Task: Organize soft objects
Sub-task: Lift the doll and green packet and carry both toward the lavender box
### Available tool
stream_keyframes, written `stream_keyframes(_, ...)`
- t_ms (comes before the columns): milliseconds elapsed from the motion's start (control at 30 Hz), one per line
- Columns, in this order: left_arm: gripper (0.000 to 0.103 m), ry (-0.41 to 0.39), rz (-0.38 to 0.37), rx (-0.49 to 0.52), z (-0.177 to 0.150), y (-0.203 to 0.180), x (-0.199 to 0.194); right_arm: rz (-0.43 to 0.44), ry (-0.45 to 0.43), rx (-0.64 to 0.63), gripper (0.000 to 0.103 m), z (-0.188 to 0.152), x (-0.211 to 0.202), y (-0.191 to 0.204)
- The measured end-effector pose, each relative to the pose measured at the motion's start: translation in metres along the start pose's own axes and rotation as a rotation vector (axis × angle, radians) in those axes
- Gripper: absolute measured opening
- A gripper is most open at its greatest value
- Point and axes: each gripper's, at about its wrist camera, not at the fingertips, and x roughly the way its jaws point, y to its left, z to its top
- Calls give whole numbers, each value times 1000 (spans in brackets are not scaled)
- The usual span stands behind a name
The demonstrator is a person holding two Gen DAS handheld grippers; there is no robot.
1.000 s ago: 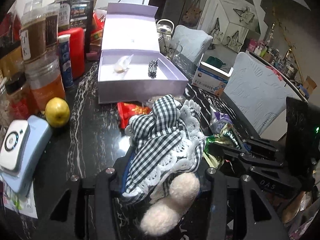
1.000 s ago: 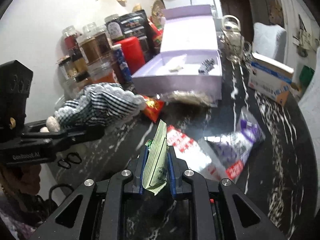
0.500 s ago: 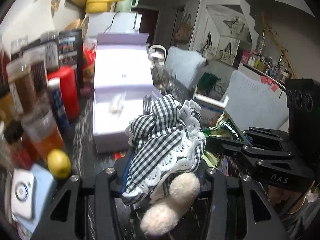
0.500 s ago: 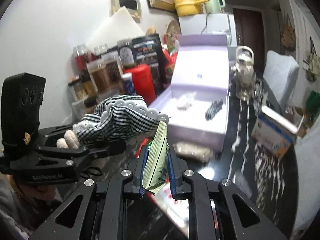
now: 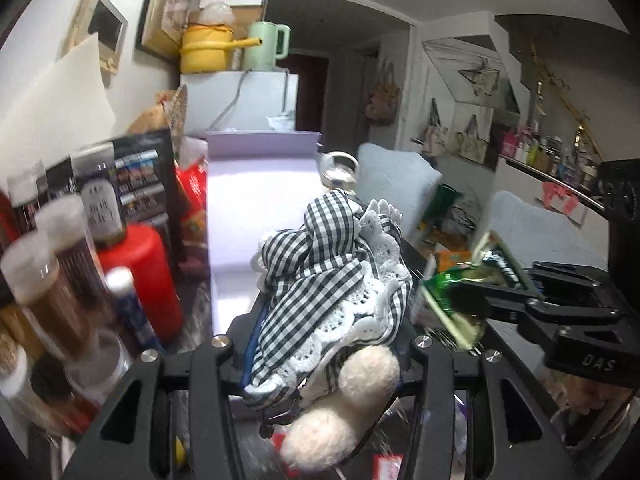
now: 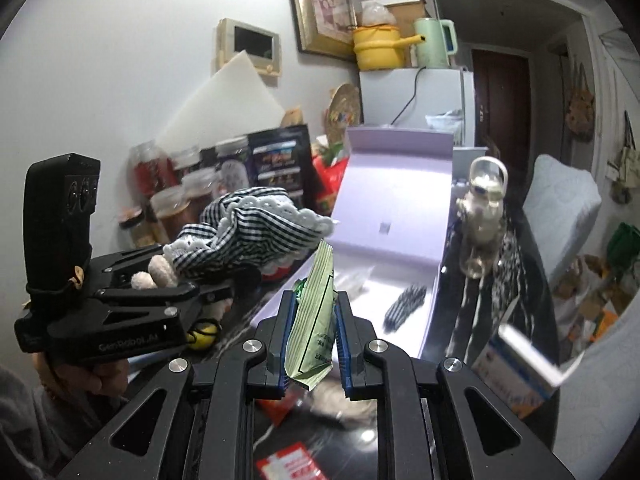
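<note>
My left gripper (image 5: 324,344) is shut on a soft toy in a black-and-white checked dress with white lace and woolly cream feet (image 5: 332,280); it hangs in the air before the open lilac box (image 5: 256,208). From the right wrist view the same toy (image 6: 248,232) shows at the left, held in the left gripper (image 6: 208,280). My right gripper (image 6: 312,328) is shut on a flat green foil packet (image 6: 316,312), also seen at the right in the left wrist view as the green packet (image 5: 460,300). A small checked bow (image 6: 404,308) lies in the box tray (image 6: 424,320).
Jars (image 5: 60,272), a red canister (image 5: 140,276) and a blue tube (image 5: 128,304) crowd the table's left. A glass teapot (image 6: 484,224) and a carton (image 6: 520,364) stand right of the box. A lemon (image 6: 200,336) and red snack packets (image 6: 288,464) lie on the dark marble table.
Both grippers have risen with their loads and tilted up, so the table has dropped low in view and the box has come closer. Neither grip has changed.
</note>
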Motion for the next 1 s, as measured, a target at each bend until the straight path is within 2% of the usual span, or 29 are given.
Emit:
stream_keyframes(400,47,-41,24,24,46,12,48,17,-63,41,18,51,36,-38)
stream_keyframes(600,47,-47,38,12,50,17,74,14,-76,97,18,65,62,-64)
stream_keyframes(700,47,-7,51,44,47,17,91,-4,-51,136,18,61,81,-78)
stream_keyframes(1000,47,104,132,21,30,30,135,-74,90,166,18,42,132,-101)
